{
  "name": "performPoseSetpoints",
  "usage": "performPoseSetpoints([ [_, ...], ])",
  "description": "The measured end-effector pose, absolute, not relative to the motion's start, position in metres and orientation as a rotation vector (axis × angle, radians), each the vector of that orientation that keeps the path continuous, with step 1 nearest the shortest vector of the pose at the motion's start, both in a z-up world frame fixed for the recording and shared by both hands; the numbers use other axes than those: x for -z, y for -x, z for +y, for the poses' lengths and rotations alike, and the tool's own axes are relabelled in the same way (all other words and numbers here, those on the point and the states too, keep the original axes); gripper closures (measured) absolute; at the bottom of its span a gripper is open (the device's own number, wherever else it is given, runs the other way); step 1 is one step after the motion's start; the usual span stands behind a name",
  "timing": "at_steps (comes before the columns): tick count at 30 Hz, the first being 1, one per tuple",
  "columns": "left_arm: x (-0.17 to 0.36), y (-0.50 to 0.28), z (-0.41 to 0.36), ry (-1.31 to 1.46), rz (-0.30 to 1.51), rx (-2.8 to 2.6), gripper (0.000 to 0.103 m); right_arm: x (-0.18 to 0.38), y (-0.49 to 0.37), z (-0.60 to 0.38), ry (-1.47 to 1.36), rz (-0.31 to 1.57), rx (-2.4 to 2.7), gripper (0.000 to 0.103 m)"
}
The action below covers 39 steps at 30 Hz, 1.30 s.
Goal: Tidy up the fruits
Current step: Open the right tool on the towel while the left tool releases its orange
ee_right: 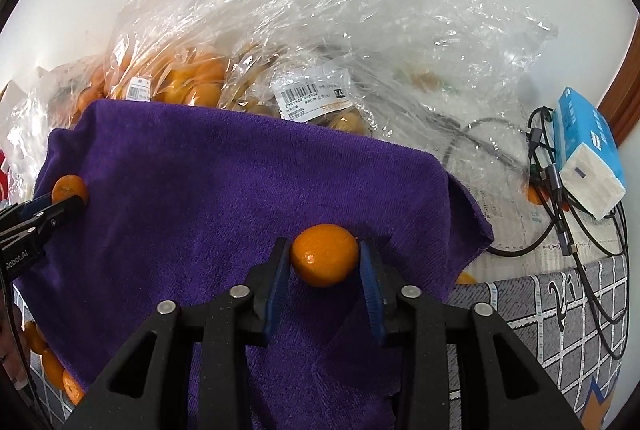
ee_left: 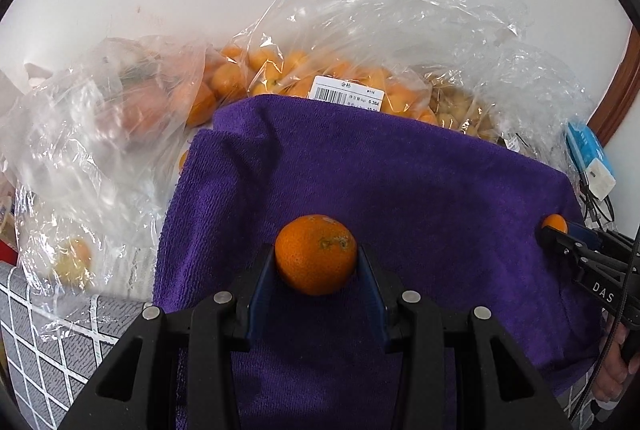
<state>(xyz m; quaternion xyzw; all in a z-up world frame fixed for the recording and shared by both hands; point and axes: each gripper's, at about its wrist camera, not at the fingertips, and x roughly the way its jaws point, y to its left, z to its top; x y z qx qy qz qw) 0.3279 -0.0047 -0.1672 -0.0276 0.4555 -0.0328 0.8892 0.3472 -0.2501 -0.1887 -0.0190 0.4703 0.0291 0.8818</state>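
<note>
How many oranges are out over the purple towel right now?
2. One orange sits inside the left gripper, a second orange inside the right gripper, nearer the purple towel's right edge. Its folds could hide others.

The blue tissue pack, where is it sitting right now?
In the right wrist view, the blue tissue pack lies at the far right, beside tangled cables, right of the purple towel.

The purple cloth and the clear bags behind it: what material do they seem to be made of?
The purple cloth looks like terry or microfibre towelling: a matte, looped, fuzzy pile with soft folds at its edges. The clear bags look like thin plastic film: transparent, glossy, sharply crinkled, with white glints, and the oranges show through. The exact fibre or plastic cannot be told.
</note>
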Motion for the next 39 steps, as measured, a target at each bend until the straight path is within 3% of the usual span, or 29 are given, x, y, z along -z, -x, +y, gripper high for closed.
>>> performPoseSetpoints([
  [6, 0.166, -0.330, -0.006, 0.070, 0.963, 0.096, 0.062, 0.182, -0.343, -0.245, 0.062, 0.950, -0.048, 0.039],
  [8, 0.163, -0.329, -0.007, 0.074, 0.959, 0.105, 0.055, 0.178, -0.340, -0.244, 0.067, 0.930, -0.062, 0.035],
  [13, 0.151, -0.323, -0.007, 0.104, 0.916, 0.118, 0.047, 0.163, -0.330, -0.242, 0.061, 0.880, -0.049, 0.033],
  [27, 0.113, -0.303, -0.022, 0.037, 0.801, 0.110, 0.047, 0.131, -0.308, -0.237, 0.079, 0.814, 0.013, 0.033],
  [39, 0.053, -0.266, -0.014, 0.040, 0.678, 0.159, 0.047, 0.094, -0.237, -0.261, -0.022, 0.792, 0.010, 0.033],
])
